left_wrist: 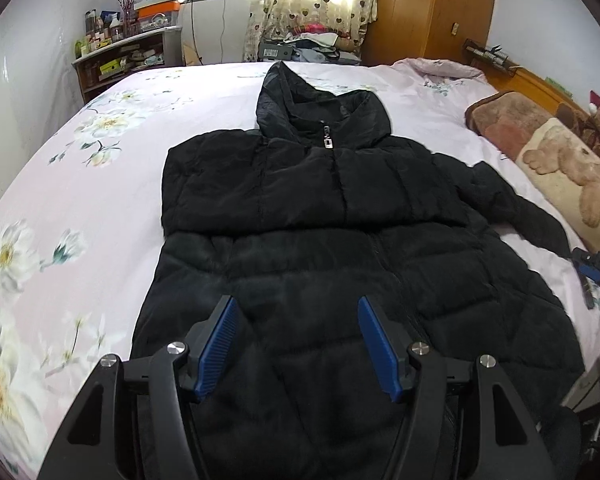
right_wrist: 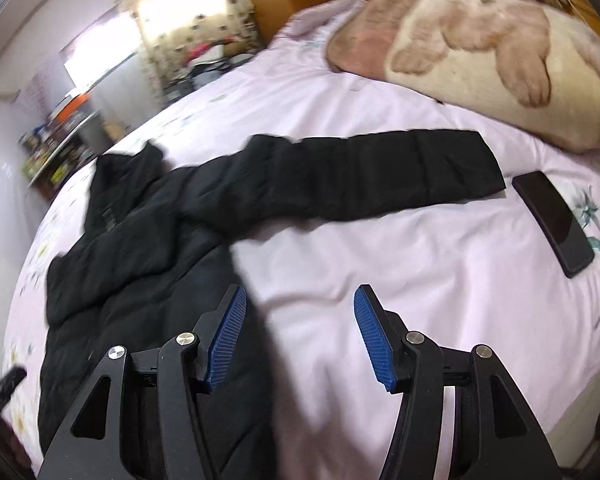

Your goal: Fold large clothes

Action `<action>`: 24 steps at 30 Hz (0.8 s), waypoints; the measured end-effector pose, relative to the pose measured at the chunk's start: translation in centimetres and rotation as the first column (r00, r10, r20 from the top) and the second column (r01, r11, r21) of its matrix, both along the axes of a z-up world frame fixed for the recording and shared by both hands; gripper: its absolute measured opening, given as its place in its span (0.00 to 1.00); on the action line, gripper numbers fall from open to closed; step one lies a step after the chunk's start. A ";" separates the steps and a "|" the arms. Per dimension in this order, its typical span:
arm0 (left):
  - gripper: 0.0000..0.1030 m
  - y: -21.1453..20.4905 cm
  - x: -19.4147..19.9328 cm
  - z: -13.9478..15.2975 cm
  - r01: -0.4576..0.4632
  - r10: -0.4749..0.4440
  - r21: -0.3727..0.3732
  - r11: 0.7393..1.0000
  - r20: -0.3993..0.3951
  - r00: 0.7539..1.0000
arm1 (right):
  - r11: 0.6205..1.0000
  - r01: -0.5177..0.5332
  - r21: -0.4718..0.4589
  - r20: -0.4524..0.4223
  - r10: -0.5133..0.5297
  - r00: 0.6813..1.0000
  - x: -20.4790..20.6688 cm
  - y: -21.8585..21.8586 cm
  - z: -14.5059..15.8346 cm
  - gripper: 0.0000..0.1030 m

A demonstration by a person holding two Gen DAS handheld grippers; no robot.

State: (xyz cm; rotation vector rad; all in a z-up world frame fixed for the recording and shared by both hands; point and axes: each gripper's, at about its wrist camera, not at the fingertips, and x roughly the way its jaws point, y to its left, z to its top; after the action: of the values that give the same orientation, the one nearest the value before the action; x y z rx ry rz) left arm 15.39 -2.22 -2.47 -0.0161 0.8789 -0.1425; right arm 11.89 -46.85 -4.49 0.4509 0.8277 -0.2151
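Note:
A black hooded puffer jacket (left_wrist: 320, 216) lies front up on the pink floral bed sheet (left_wrist: 60, 208), zipped, hood toward the far side. Its left sleeve is folded across the chest. Its right sleeve (right_wrist: 380, 172) stretches out flat toward the pillows. My left gripper (left_wrist: 296, 320) is open and empty, above the jacket's lower hem. My right gripper (right_wrist: 300, 320) is open and empty, above the sheet at the jacket's right edge, short of the outstretched sleeve. The right gripper also shows at the right edge of the left wrist view (left_wrist: 592, 272).
A black phone (right_wrist: 552, 224) lies on the sheet just past the sleeve's cuff. Teddy-bear pillows (right_wrist: 480, 52) lie along the bed's right side. A cluttered shelf (left_wrist: 120, 56) stands at the far left, a wooden wardrobe (left_wrist: 432, 8) at the back.

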 end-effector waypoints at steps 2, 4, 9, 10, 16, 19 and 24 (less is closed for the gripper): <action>0.63 0.0 1.4 -0.8 -0.004 0.005 0.003 1.000 -0.009 1.000 | 0.996 0.061 0.058 -0.017 -0.060 0.998 1.5 -2.5 -1.6 0.56; 0.63 0.1 2.7 -1.9 -0.013 0.014 0.011 1.000 -0.022 1.000 | 0.985 0.130 0.110 -0.039 -0.127 0.991 2.9 -5.1 -3.5 0.56; 0.63 0.7 4.6 -4.7 -0.027 0.029 0.023 0.999 -0.069 0.997 | 0.905 0.298 0.305 -0.072 -0.290 0.954 5.6 -11.5 -8.8 0.56; 0.63 0.9 4.8 -5.1 -0.029 0.030 0.024 0.999 -0.077 0.997 | 0.892 0.319 0.321 -0.066 -0.315 0.947 5.8 -12.3 -9.3 0.56; 0.63 1.6 5.1 -6.7 -0.022 0.023 0.012 1.000 -0.084 0.996 | 0.838 0.389 0.382 -0.028 -0.410 0.912 6.9 -15.0 -10.9 0.56; 0.63 1.6 5.2 -6.6 -0.012 0.013 0.007 1.000 -0.082 0.997 | 0.853 0.403 0.332 -0.060 -0.408 0.911 7.8 -15.2 -10.0 0.34; 0.63 2.1 5.1 -5.3 0.013 -0.016 -0.036 0.999 -0.070 0.997 | 0.907 0.355 0.227 -0.023 -0.359 0.933 7.7 -13.0 -4.8 0.12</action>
State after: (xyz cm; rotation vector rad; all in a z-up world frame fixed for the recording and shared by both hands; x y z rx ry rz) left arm 20.52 -0.14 -7.81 -0.0477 0.9468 -0.1719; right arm 19.63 -59.85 -9.33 0.8218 0.7493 -0.4576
